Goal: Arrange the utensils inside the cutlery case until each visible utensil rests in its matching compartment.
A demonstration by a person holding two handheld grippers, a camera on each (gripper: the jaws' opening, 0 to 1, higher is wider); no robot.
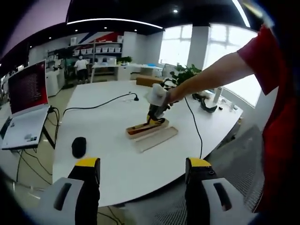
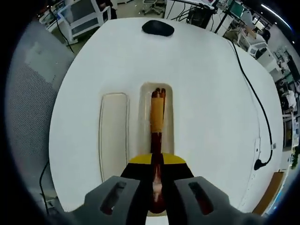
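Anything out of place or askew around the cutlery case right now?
Nothing stands out. The cutlery case sits flat beside its lid; the right tool holds utensils lengthwise in it.

Table [image 2: 211,93]: smooth, matt white surface. Cutlery case [image 2: 145,117] and lid [image 2: 114,136]: pale, matt finish (plastic or wood, cannot tell). Utensils [image 2: 156,126]: glossy, wood-coloured handles.

Cutlery case [image 2: 143,122] on surface [image 2: 211,103], its lid [image 2: 114,133] just beside it on the left in right gripper view. Utensils [image 2: 157,117] lie inside case. Mouse [image 2: 158,27] beyond, well apart; cable [image 2: 255,93] to the right.
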